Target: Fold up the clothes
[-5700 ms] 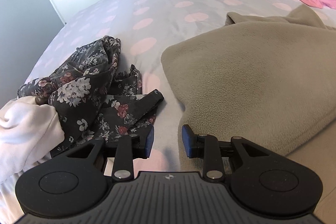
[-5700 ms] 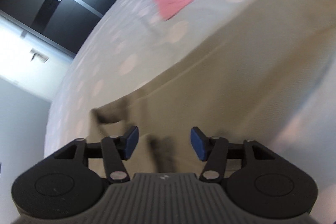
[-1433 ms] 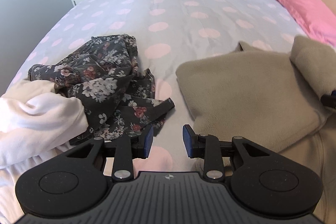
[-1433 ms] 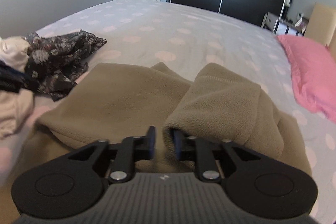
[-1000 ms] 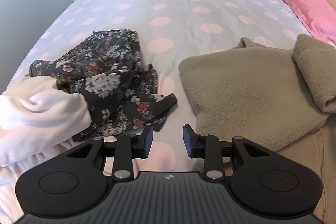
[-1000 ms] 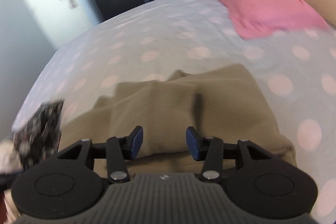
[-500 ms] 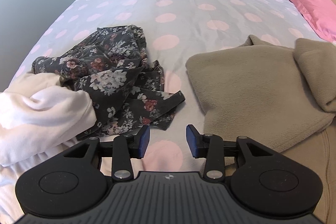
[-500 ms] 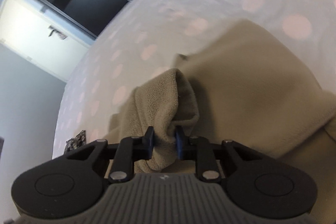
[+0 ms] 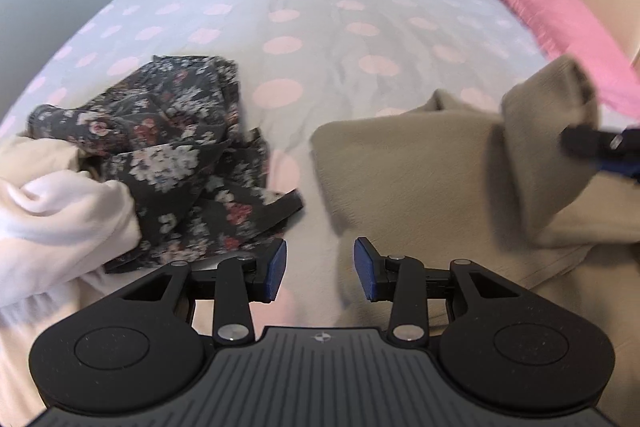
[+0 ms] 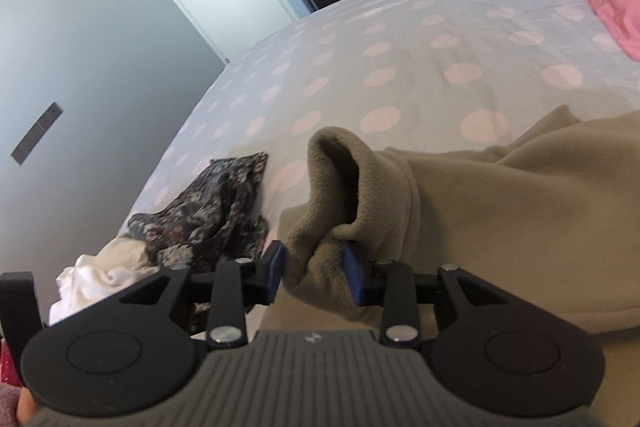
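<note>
Meanwhile, we had our right gripper (image 10: 314, 277) clenched on a bunched fold of the beige fleece garment (image 10: 520, 219), lifting that fold clear of the rest, which lay spread on the near right of the polka-dot bedspread (image 9: 320, 39). Our left gripper (image 9: 320, 269) hung released, jaws apart, above the bedspread just beside the fleece's near left edge. To the left lay a crumpled dark floral garment (image 9: 176, 155), touching a white garment (image 9: 60, 211) nearer still. A pink pillow (image 9: 560, 27) sat far right.
</note>
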